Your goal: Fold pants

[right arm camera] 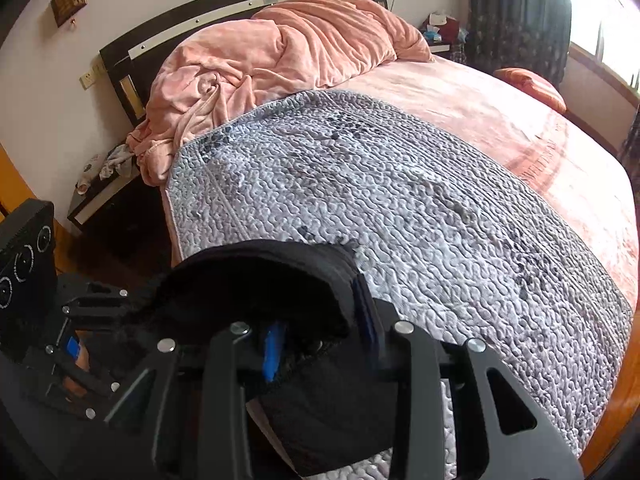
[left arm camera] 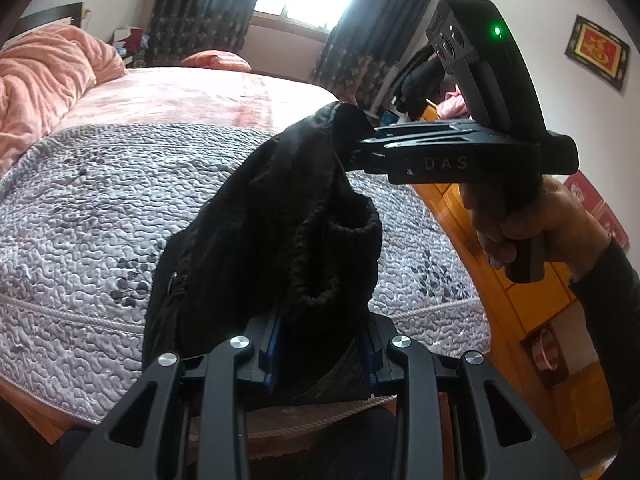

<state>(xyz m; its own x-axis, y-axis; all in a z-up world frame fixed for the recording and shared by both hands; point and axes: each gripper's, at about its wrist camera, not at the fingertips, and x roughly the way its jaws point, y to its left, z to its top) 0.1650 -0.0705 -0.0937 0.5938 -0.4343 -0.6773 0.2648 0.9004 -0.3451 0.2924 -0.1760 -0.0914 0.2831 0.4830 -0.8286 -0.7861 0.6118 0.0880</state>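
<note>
The black pants (left arm camera: 260, 220) hang bunched in the air over the near edge of the bed, held at two spots on the elastic waistband. My left gripper (left arm camera: 322, 322) is shut on the fabric at the bottom of the left wrist view. My right gripper (left arm camera: 358, 148), held by a hand (left arm camera: 520, 216), pinches a raised corner of the waistband further up and to the right. In the right wrist view the pants (right arm camera: 256, 280) drape over the right gripper (right arm camera: 320, 320), which is shut on them. The left gripper (right arm camera: 120, 296) sits close by at the lower left.
A grey quilted bedspread (right arm camera: 400, 200) covers the near half of the bed. A crumpled pink blanket (right arm camera: 260, 52) is heaped by the headboard, with a pink sheet (right arm camera: 500, 120) beyond. A cluttered nightstand (right arm camera: 100, 196) stands to the left, and wooden furniture (left arm camera: 500, 280) to the right.
</note>
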